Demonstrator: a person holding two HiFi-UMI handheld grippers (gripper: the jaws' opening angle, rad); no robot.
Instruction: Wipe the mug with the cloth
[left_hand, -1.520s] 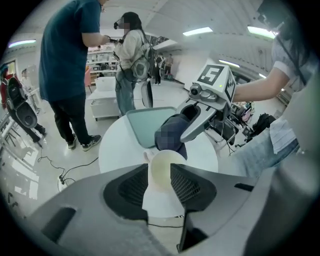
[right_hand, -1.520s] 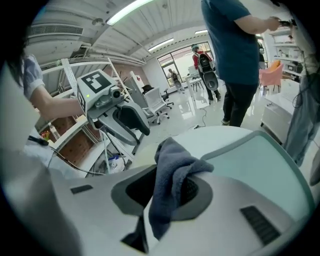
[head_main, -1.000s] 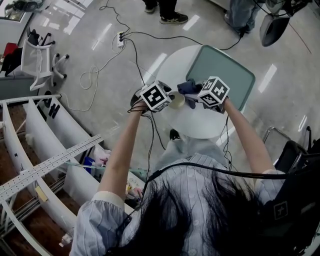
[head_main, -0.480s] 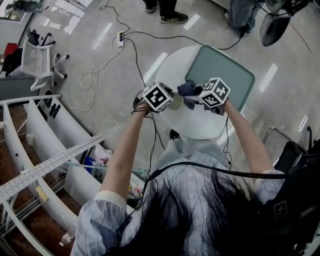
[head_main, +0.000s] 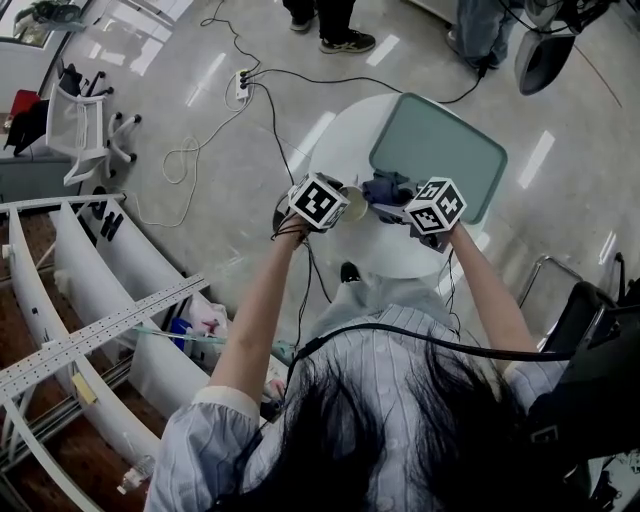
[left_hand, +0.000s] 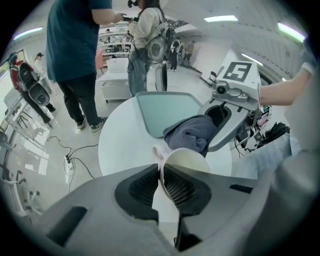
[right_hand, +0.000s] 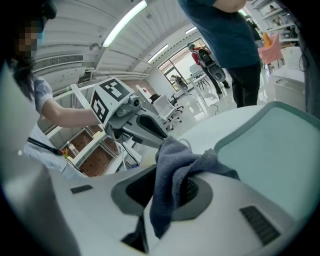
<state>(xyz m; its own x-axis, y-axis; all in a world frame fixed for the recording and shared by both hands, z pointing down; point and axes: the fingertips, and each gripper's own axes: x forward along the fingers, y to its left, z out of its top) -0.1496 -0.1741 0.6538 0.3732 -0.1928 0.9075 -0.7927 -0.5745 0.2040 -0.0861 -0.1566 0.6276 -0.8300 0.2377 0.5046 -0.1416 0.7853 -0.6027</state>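
A cream mug (head_main: 356, 204) (left_hand: 186, 159) hangs over the round white table (head_main: 345, 140), and my left gripper (head_main: 342, 204) (left_hand: 161, 168) is shut on its rim. A dark blue-grey cloth (head_main: 386, 187) (right_hand: 172, 170) is bunched between the jaws of my right gripper (head_main: 406, 209) (right_hand: 169, 186), which is shut on it. In the left gripper view the cloth (left_hand: 193, 133) presses against the far side of the mug's mouth, with the right gripper (left_hand: 226, 120) behind it. The right gripper view shows the left gripper (right_hand: 134, 119) beyond the cloth; the mug is hidden there.
A green tray (head_main: 440, 152) (left_hand: 165, 109) (right_hand: 272, 145) lies on the table's far side. Cables and a power strip (head_main: 241, 78) run over the floor. People (left_hand: 75, 55) stand beyond the table. White shelving (head_main: 90, 300) is at the left, a dark chair (head_main: 590, 310) at the right.
Both grippers have drifted a little toward me, the right one more. The cloth stays against the mug and both grips hold.
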